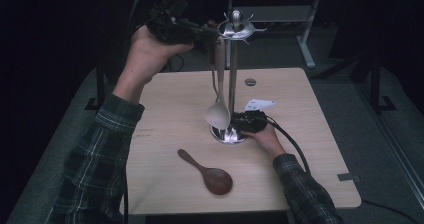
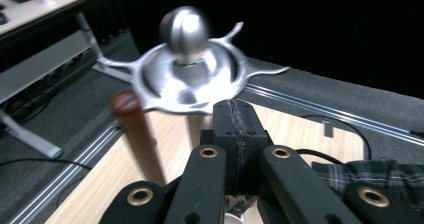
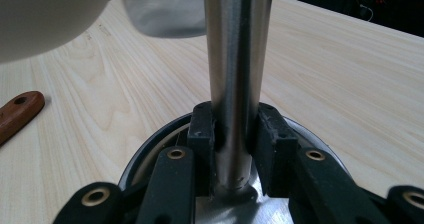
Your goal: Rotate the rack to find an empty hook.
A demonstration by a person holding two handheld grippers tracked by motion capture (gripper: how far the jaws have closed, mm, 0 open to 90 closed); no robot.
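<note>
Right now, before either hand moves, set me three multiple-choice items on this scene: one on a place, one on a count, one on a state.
1. Where is the dark spoon?
A. Hanging on the stand
B. Flat on the table
C. Between the left jaws

2. How many spoons are there?
A. One
B. Four
C. Two

3. How do the right gripper's jaws stand?
A. Closed on the stand's pole
B. Wide open above the table
C. Closed on a spoon

Answers:
1 B: the dark spoon lies on the table, in front of the stand.
2 C: there is a pale spoon by the stand, plus the dark one.
3 A: the right gripper clamps the pole just above its base.
</note>
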